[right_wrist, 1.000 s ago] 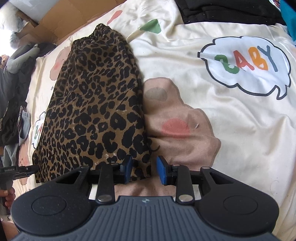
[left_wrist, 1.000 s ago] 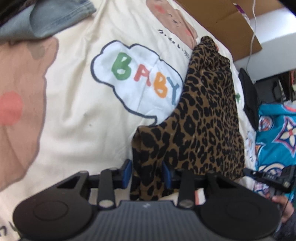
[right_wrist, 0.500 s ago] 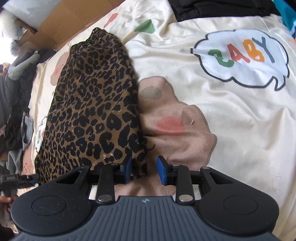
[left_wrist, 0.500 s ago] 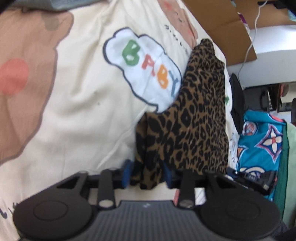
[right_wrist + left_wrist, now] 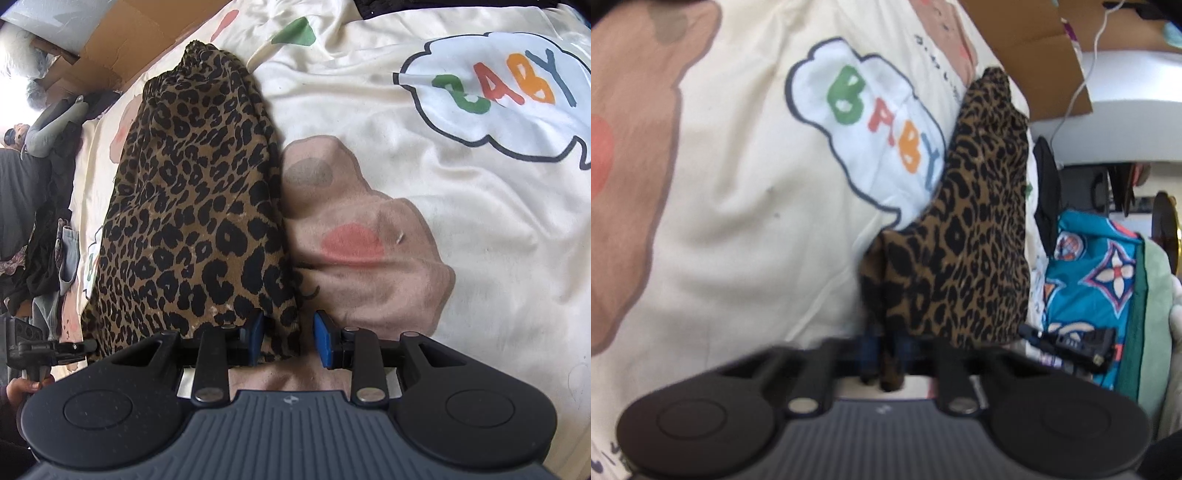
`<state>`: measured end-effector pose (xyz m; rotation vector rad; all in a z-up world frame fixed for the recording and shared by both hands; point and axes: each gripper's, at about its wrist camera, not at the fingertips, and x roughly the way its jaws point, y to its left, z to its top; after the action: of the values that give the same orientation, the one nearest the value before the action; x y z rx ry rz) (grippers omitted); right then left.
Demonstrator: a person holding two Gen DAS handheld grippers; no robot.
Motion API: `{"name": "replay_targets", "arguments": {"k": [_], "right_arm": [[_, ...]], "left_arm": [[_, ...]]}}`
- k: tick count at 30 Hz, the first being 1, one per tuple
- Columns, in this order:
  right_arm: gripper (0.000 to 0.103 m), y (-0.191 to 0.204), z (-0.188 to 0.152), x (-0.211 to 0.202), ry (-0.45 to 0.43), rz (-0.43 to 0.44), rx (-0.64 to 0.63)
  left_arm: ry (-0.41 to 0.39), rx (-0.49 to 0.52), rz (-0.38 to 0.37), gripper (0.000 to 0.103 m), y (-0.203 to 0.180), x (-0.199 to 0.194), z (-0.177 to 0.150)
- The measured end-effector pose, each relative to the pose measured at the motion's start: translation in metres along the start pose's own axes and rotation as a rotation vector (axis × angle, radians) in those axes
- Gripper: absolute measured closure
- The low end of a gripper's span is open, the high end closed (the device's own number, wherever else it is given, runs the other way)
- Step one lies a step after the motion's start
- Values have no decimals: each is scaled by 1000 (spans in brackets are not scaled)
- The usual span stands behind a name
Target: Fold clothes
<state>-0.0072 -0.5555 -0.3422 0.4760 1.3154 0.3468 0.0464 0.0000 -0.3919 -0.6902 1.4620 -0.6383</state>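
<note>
The left gripper [image 5: 886, 350] has its fingers pressed together on a bunched corner of the leopard-print garment [image 5: 975, 236], and the pinched cloth hangs down between them (this view is blurred near the fingers). The right gripper [image 5: 288, 341] has its blue fingers [image 5: 324, 343] spread, with the garment's near hem [image 5: 273, 332] lying between them but not clamped. The garment [image 5: 192, 206] lies lengthwise on the cream bedsheet [image 5: 480, 240], its gathered waistband at the far end. Beside its right edge the sheet shows a printed bear face [image 5: 354, 236], and farther right a "BABY" speech bubble [image 5: 498, 92]. A cardboard box [image 5: 122, 48] stands beyond the bed.
</note>
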Motion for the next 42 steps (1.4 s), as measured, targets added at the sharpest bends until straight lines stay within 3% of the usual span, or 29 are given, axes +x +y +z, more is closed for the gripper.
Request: {"name": "replay_targets", "arguments": {"k": [4, 6, 8, 10, 11, 12, 13, 18, 30, 32, 36, 42], "right_arm": [[66, -3, 4, 3, 1, 13, 8], [66, -4, 6, 4, 2, 19, 12], [67, -5, 8, 6, 2, 25, 17], [67, -6, 10, 7, 3, 31, 21], [67, -6, 10, 8, 4, 34, 18], [67, -6, 9, 8, 6, 38, 16], [67, -6, 9, 9, 7, 41, 13], [67, -5, 9, 12, 14, 56, 2], [69, -10, 12, 22, 34, 104, -2], [74, -13, 14, 23, 38, 107, 14], [98, -10, 13, 21, 29, 94, 21], [101, 1, 5, -6, -37, 100, 15]], "left_arm": [[7, 32, 23, 93, -9, 2, 2], [9, 41, 61, 74, -12, 7, 5], [7, 21, 38, 67, -11, 12, 7], [-4, -14, 16, 69, -8, 14, 8], [-6, -31, 17, 78, -6, 14, 8], [0, -34, 32, 95, -5, 13, 7], [8, -22, 43, 97, -5, 12, 6], [-18, 22, 73, 98, -11, -3, 13], [-8, 24, 125, 98, -14, 11, 15], [-6, 29, 129, 98, -15, 11, 15], [-25, 52, 106, 98, -25, -3, 10], [-57, 88, 70, 99, -43, -26, 1]]}}
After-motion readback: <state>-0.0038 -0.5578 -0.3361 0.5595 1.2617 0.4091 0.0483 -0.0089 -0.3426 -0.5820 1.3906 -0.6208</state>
